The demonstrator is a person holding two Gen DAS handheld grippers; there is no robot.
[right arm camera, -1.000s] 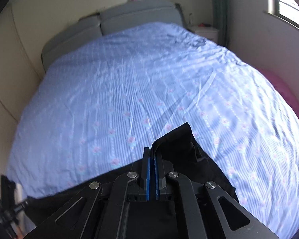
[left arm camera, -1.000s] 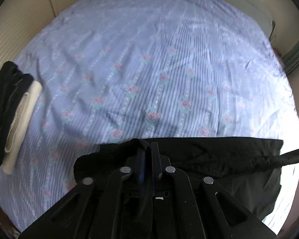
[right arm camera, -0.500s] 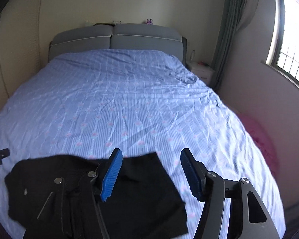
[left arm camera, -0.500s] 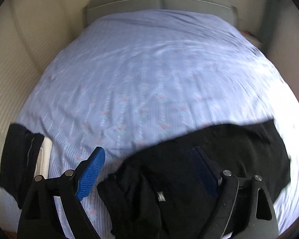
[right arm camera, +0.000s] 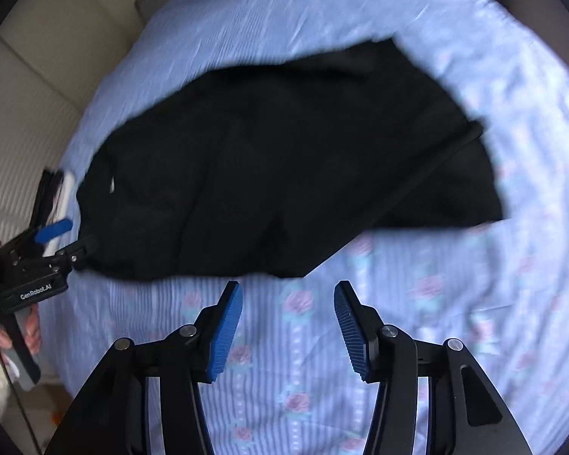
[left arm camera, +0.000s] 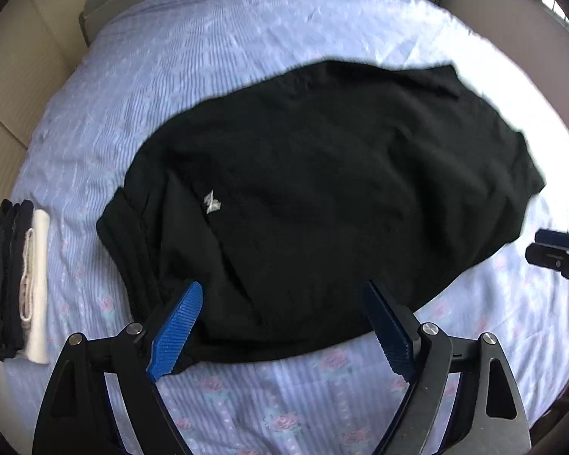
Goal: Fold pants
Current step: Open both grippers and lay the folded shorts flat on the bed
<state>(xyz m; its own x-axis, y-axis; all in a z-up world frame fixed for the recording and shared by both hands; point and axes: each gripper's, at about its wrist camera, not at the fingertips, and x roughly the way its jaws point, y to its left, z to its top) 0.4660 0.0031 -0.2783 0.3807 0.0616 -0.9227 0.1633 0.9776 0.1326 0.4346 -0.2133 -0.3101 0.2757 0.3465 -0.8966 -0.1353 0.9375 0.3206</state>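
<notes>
Black pants (left arm camera: 322, 197) lie folded on the blue flowered bedsheet (left arm camera: 284, 398), with a small white logo facing up; they also show in the right wrist view (right arm camera: 284, 174). My left gripper (left arm camera: 284, 322) is open and empty, hovering over the near edge of the pants. My right gripper (right arm camera: 288, 322) is open and empty, over bare sheet just in front of the pants. The left gripper also shows at the left of the right wrist view (right arm camera: 53, 242), and the right gripper's tip shows at the right edge of the left wrist view (left arm camera: 557, 258).
A stack of folded black and white clothes (left arm camera: 19, 284) lies at the left edge of the bed. The padded wall (right arm camera: 26, 87) runs along the left. The grey headboard (left arm camera: 106, 3) is at the far end.
A second ago both grippers were shut on the pants. They opened and let go, the pants dropped flat on the sheet, and both grippers pulled back and tilted down over them.
</notes>
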